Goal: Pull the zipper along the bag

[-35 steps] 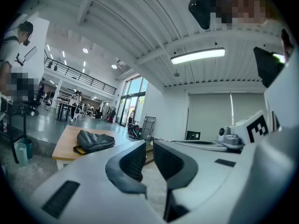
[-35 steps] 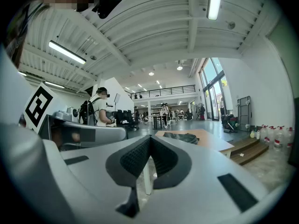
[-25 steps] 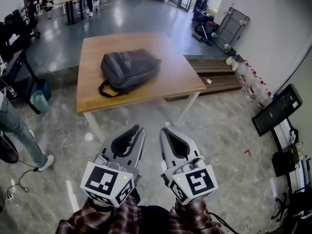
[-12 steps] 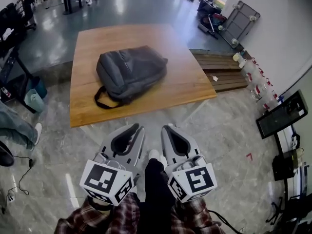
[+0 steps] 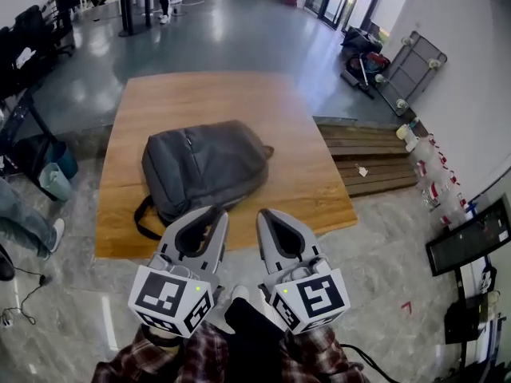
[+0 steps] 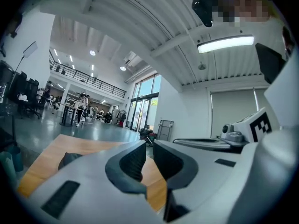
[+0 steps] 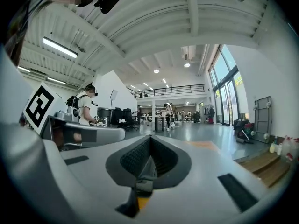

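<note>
A grey backpack (image 5: 204, 166) lies flat on the wooden table (image 5: 200, 94), its strap loop hanging over the near edge. Both grippers are held side by side in front of the table's near edge, short of the bag and touching nothing. The left gripper (image 5: 219, 211) has its jaws drawn together with only a thin slit between them and nothing held. The right gripper (image 5: 263, 213) is shut and empty. In the left gripper view the left gripper (image 6: 148, 143) points at the table (image 6: 44, 157), with a corner of the backpack (image 6: 67, 159) showing. The right gripper (image 7: 150, 138) looks out over the hall.
Wooden pallets (image 5: 375, 154) lie on the floor right of the table. A blue bin (image 5: 54, 178) and a person's legs (image 5: 24, 222) are at the left. A platform cart (image 5: 407, 62) leans on the right wall. A screen (image 5: 471, 238) stands further right.
The table and backpack have come nearer and lower in the head view as the person walked up. Both grippers kept their pose and stayed empty.
</note>
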